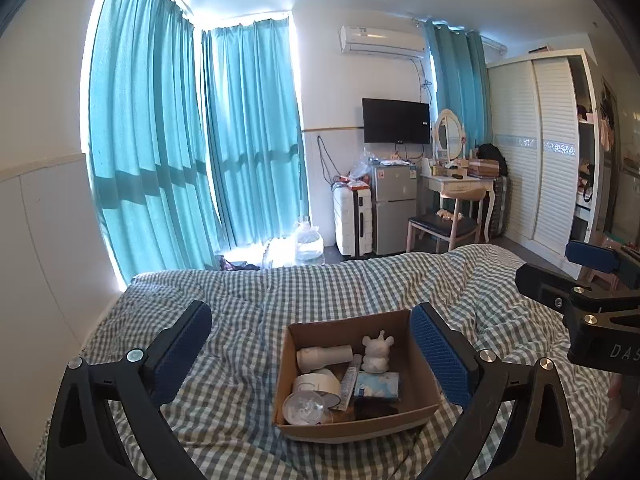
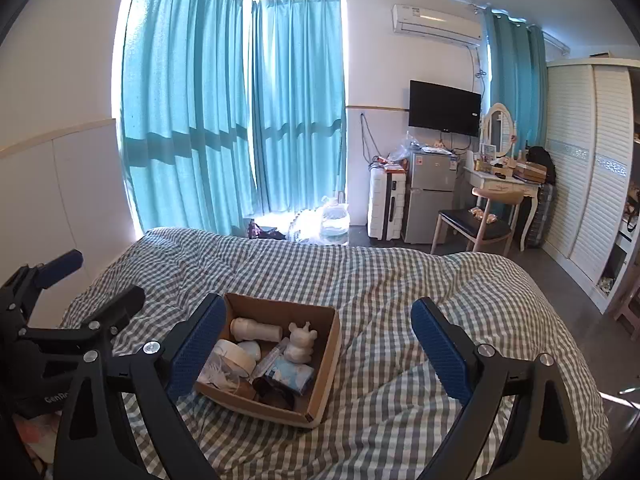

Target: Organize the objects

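An open cardboard box (image 1: 416, 364) sits on the checked bed cover (image 1: 240, 320). It holds a white bear figurine (image 1: 377, 354), a white bottle lying on its side (image 1: 324, 357), a roll of tape (image 1: 316, 386), a clear lid (image 1: 303, 409), a thin tube (image 1: 349, 380) and a blue tissue pack (image 1: 378, 386). My left gripper (image 1: 312, 344) is open and empty above the bed, the box between its fingers. My right gripper (image 2: 318, 340) is open and empty, the box (image 2: 326, 364) by its left finger. The bear (image 2: 300, 344) and tissue pack (image 2: 292, 374) show there too.
Teal curtains (image 1: 180, 140) hang beyond the bed's far end. A suitcase (image 1: 352, 220), small fridge (image 1: 394, 208), chair (image 1: 444, 226), dressing table (image 1: 460, 184) and white wardrobe (image 1: 540, 140) stand at the far right. A water jug (image 2: 335, 220) sits on the floor.
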